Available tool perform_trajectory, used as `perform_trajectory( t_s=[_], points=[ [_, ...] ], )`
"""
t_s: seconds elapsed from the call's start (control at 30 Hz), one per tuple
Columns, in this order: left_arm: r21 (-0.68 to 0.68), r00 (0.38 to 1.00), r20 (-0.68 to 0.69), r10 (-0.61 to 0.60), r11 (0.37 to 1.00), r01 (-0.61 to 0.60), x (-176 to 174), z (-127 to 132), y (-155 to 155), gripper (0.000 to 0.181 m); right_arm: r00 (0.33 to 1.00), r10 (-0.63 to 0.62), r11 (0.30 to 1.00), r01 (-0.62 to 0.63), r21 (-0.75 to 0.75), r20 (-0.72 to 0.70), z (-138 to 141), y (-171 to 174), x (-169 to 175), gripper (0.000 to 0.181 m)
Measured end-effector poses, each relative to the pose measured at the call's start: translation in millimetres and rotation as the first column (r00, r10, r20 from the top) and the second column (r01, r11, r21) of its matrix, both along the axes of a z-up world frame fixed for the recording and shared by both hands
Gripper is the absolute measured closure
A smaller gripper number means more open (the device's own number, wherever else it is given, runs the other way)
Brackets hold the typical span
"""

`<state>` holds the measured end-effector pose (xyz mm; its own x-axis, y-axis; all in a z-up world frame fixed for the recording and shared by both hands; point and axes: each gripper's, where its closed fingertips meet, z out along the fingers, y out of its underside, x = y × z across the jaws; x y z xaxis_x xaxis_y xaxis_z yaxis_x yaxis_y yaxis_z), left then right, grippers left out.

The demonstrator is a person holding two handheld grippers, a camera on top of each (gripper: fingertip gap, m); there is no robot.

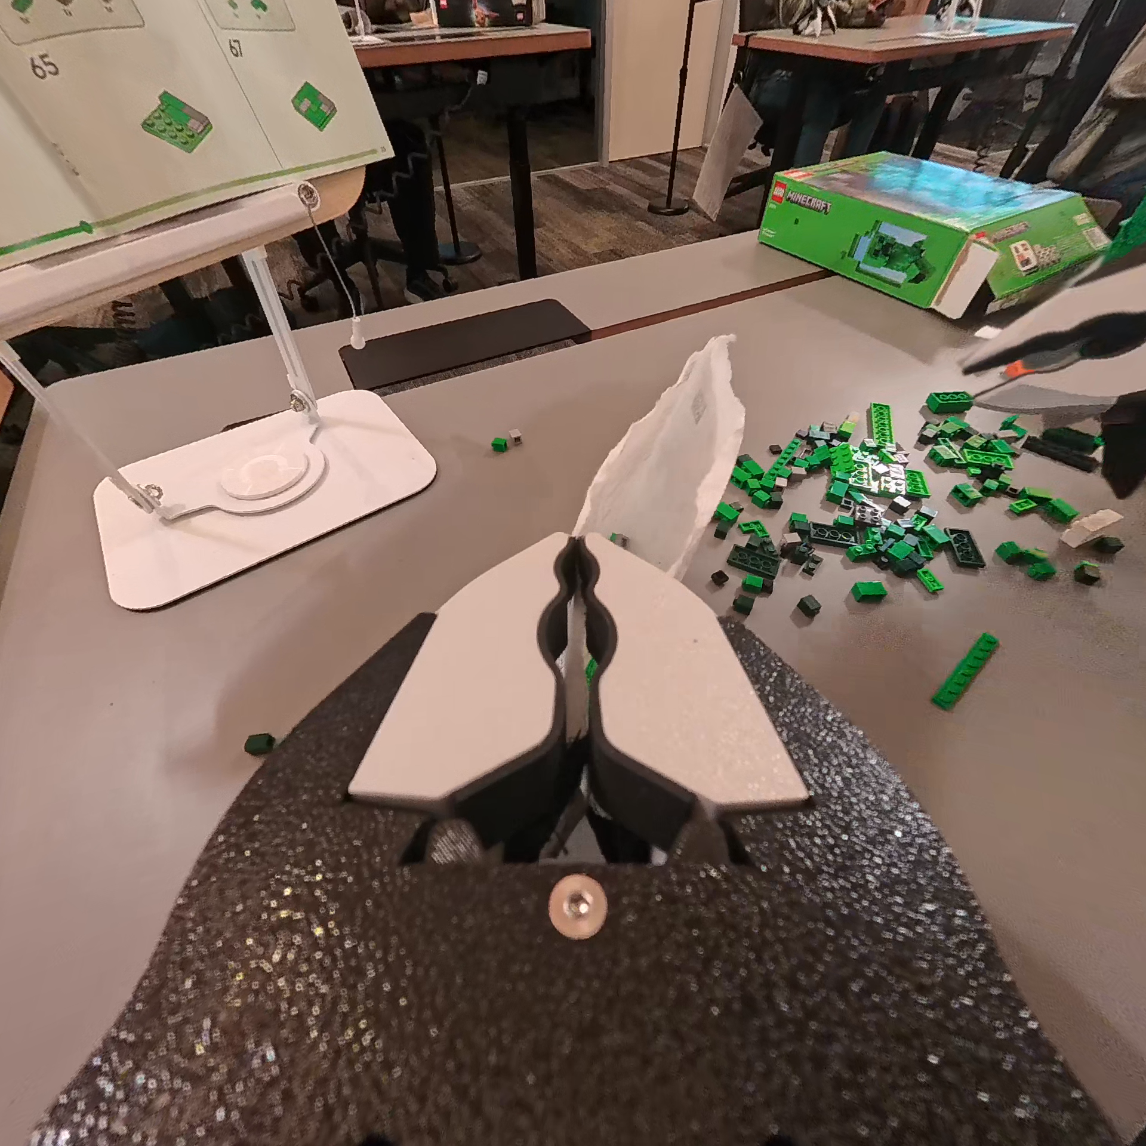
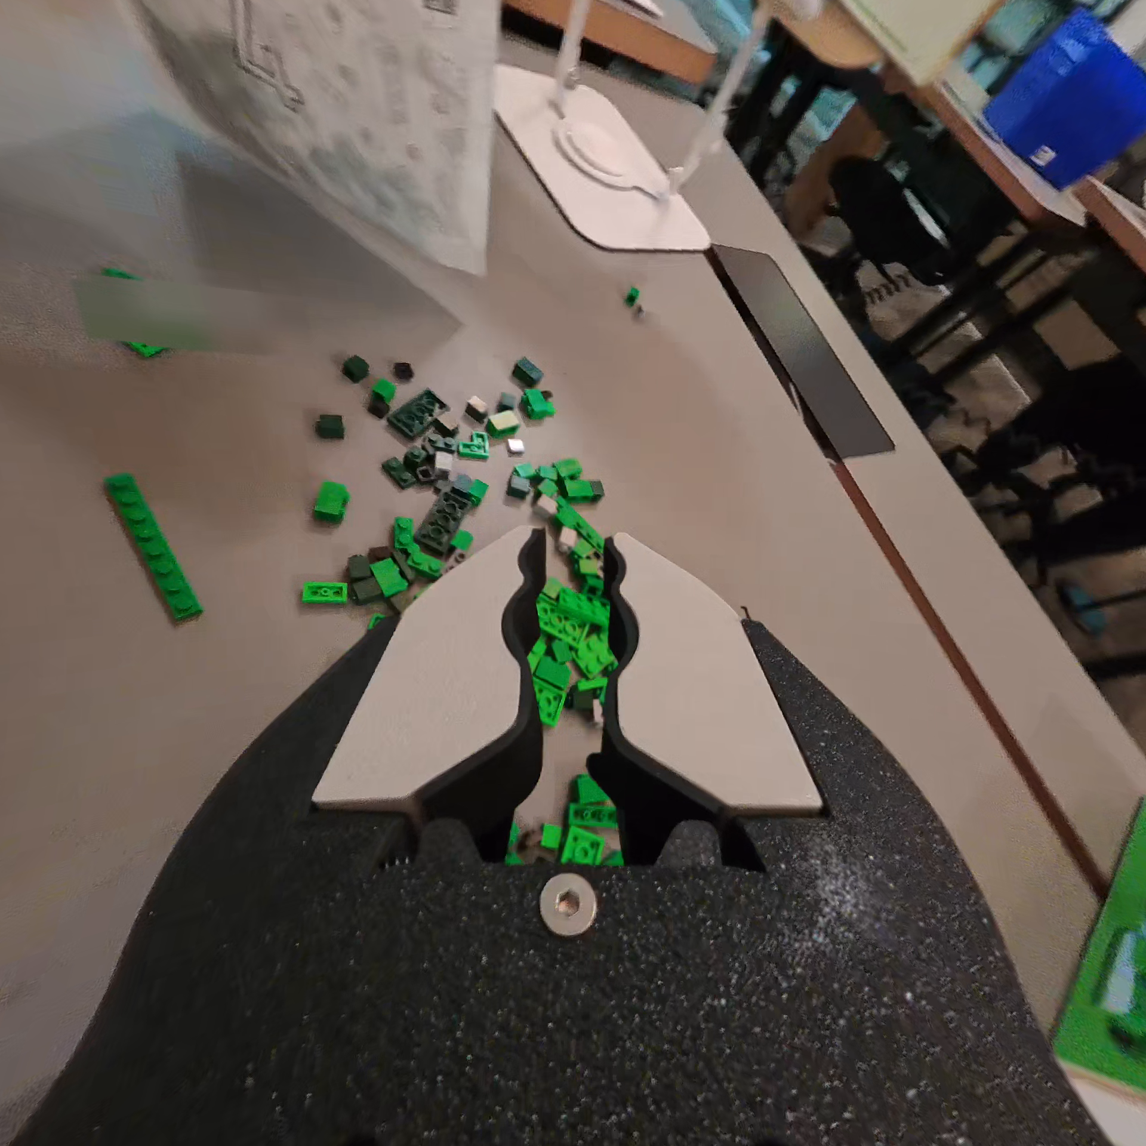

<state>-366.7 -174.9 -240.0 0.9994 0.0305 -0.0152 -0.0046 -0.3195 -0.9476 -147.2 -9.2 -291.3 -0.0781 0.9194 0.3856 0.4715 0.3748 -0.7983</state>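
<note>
The torn white paper bag point(image 1: 666, 477) stands up from the grey tabletop point(image 1: 260, 670), pinched at its lower edge by the left gripper point(image 1: 578, 546), whose pale fingers point(image 1: 490, 670) are clenched on it with only paper between them. In my judgement a firm grip low on the paper, kept upright, best stops it tearing or slipping. At three o'clock of the bag lies the heap of small green plastic bricks point(image 1: 880, 496). The right gripper point(image 2: 573, 539) hangs above that heap, fingers point(image 2: 434, 670) parted by a narrow gap, grasping nothing. A long green studded plate point(image 2: 152, 546) lies at nine o'clock; the white book stand point(image 1: 260, 496) lies beyond.
</note>
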Motion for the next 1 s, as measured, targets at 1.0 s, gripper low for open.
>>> perform_trajectory(
  t_s=[1.0],
  points=[
    [0.041,0.997,-0.053,0.052,0.998,-0.050,-2,3,6,0.181,0.860,-0.371,0.928,0.350,-0.126,-0.349,-8,84,51,0.166]
  ],
)
